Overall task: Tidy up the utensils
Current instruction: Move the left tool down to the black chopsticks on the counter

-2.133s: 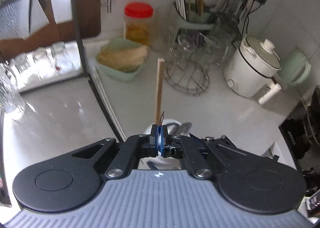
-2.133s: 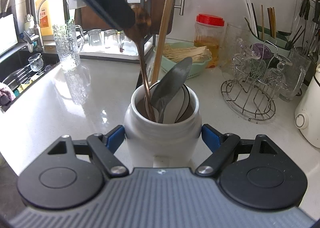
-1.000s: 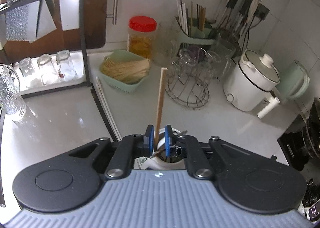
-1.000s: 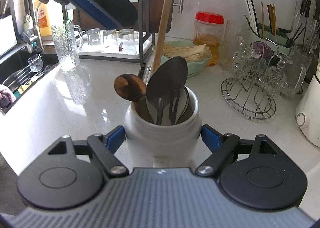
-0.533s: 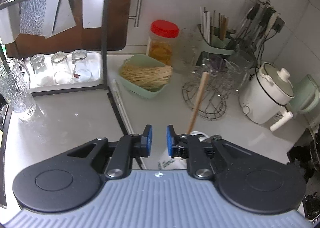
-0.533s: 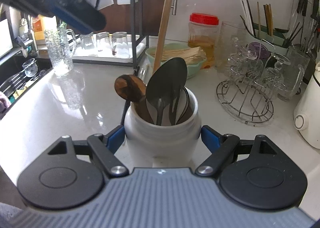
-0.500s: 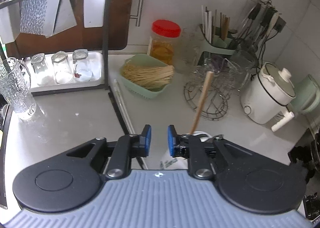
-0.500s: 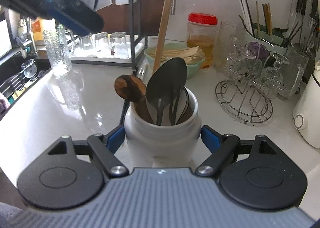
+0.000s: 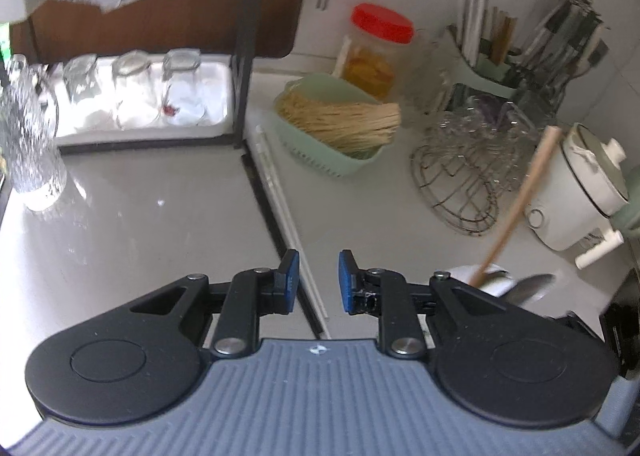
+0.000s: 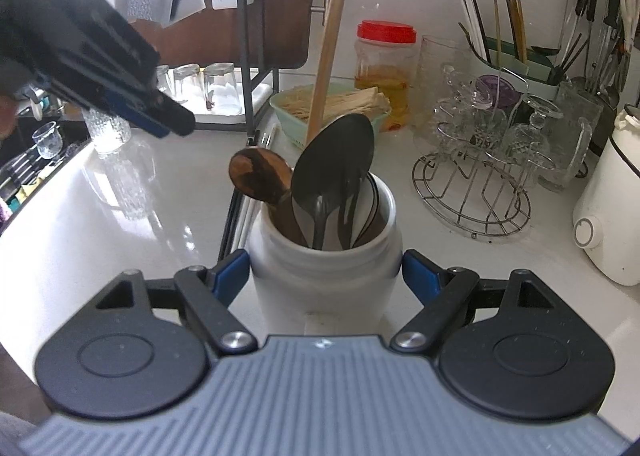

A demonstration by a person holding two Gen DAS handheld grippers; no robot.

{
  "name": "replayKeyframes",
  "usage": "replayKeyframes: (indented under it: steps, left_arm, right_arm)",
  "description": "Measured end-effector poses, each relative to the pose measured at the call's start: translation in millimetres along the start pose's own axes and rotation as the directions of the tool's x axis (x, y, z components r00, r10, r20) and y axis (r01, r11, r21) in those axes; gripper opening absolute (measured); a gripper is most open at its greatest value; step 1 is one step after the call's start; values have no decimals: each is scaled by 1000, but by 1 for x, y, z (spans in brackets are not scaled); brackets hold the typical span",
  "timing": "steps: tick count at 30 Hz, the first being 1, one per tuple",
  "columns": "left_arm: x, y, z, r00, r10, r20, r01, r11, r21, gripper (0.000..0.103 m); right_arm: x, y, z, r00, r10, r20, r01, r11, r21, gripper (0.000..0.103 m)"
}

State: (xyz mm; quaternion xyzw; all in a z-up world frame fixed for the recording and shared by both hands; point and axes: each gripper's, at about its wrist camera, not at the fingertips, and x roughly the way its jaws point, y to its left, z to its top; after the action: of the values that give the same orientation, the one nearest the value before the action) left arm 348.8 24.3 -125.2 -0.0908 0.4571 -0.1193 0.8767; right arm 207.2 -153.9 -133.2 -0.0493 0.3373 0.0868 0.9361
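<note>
My right gripper (image 10: 324, 270) is shut on a white ceramic utensil jar (image 10: 324, 280), with one blue pad on each side of it. In the jar stand a dark wooden spoon (image 10: 260, 176), a black spoon (image 10: 332, 160) and a long pale wooden handle (image 10: 328, 48). My left gripper (image 9: 319, 280) is open with nothing between its pads. It hangs over the counter to the left of the jar (image 9: 476, 274). A white and a black pair of chopsticks (image 9: 284, 216) lie on the counter under it. In the right wrist view the left gripper (image 10: 176, 123) is at the upper left.
A black rack (image 9: 244, 56) with a tray of upturned glasses (image 9: 132, 96) stands at the back left, and a sink (image 10: 24, 172) is on the far left. A green basket (image 9: 336, 160), a red-lidded jar (image 9: 380, 52), a wire glass stand (image 9: 460, 184), a chopstick caddy (image 10: 516, 64) and a white cooker (image 9: 580, 192) fill the back right.
My left gripper opened and let go of the wooden spoon, which now rests in the jar. It then moved left and down, away from the jar. The right gripper stayed put.
</note>
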Motion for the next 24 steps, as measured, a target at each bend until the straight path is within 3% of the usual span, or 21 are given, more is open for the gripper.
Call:
replayKeyframes:
  steps: [8, 11, 24]
  left_arm:
    - [52, 21, -20, 997, 66, -49, -66, 998, 1, 25]
    - [68, 23, -27, 997, 42, -60, -41, 999, 19, 25]
    - [97, 8, -45, 995, 65, -79, -48, 979, 197, 25]
  right_arm:
    - [-1, 1, 2, 1000, -15, -24, 15, 1000, 15, 85]
    - [-1, 1, 2, 999, -23, -33, 23, 1000, 20, 85]
    - [-2, 4, 0, 997, -63, -37, 65, 996, 57, 85]
